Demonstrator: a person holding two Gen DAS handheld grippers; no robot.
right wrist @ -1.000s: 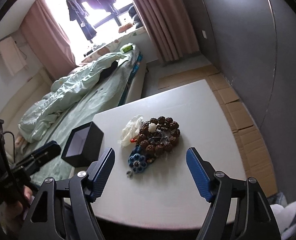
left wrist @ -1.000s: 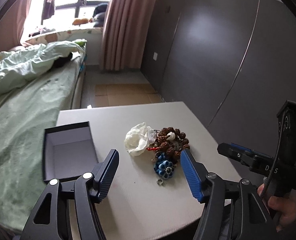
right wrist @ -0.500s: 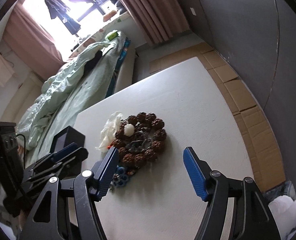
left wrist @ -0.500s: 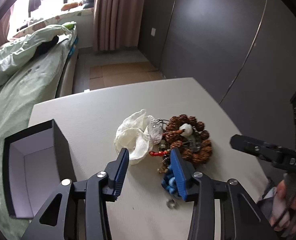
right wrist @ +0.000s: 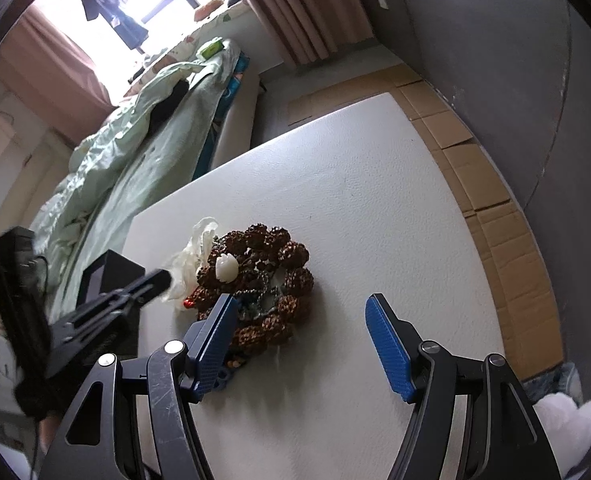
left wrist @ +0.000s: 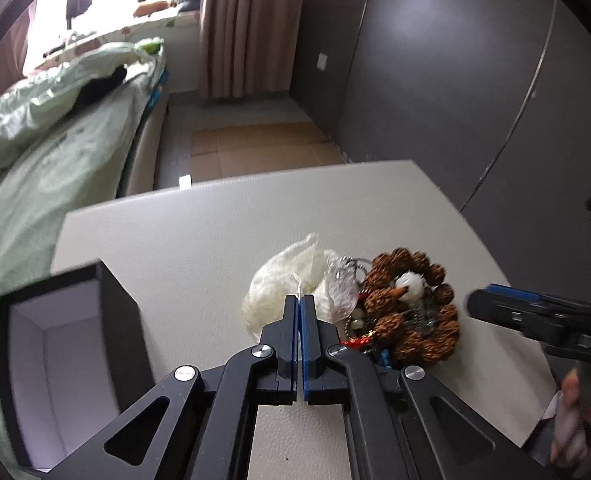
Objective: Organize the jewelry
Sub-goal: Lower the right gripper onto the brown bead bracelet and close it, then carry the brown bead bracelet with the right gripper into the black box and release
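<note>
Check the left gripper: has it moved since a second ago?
Yes. The left gripper advanced toward the jewelry pile, away from the black box, and its jaws closed at the white pouch.

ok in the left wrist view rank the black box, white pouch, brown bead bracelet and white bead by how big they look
1. black box, though it sits nearest the camera
2. white pouch and brown bead bracelet, about alike
3. white bead

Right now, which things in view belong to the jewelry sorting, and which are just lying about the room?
Part of the job:
- white pouch, pinched by the shut left gripper
- brown bead bracelet
- chain in the pile
- open black box
- right gripper, open by the pile

Lying about:
- green bedding
- floor cardboard
- curtain
</note>
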